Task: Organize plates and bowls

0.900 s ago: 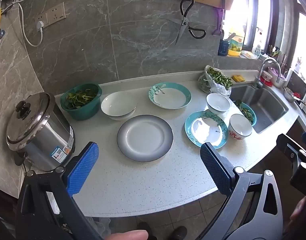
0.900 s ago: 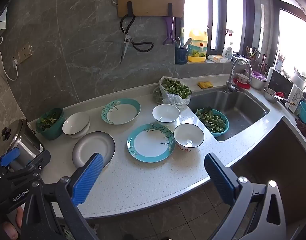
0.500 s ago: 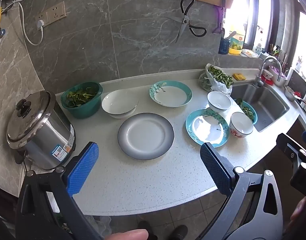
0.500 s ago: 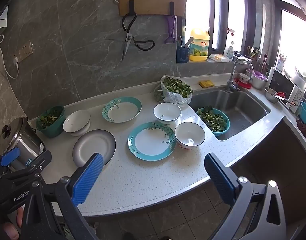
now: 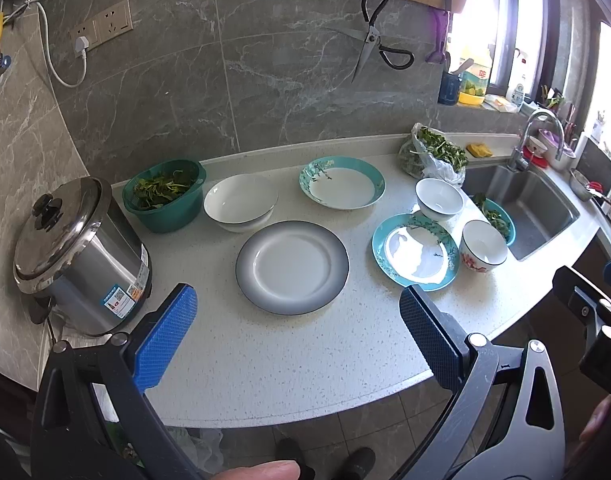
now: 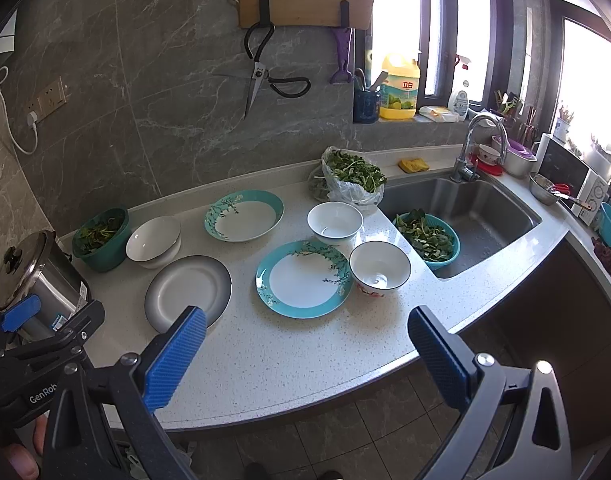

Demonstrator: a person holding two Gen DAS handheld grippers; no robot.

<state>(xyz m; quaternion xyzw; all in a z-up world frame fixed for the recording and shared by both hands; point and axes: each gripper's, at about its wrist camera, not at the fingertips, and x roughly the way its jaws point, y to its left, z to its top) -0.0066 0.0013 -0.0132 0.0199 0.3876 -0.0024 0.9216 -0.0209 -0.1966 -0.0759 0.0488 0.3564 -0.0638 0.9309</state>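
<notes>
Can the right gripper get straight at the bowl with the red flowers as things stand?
Probably yes. The right gripper is open and empty, held off the counter edge, and the bowl with the red flowers stands near that edge with bare countertop in front. The teal plate touches its side, so a grip there looks tight.

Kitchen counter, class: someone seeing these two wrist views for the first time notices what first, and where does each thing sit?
Two teal-rimmed plates with blossom branches stand out, one at the back and one nearer the front edge, on the pale speckled countertop. A grey-rimmed white plate lies to their left, and two white bowls sit beside the steel sink. At the far left stands a steel rice cooker, with a green basin of leafy greens beside it.
</notes>
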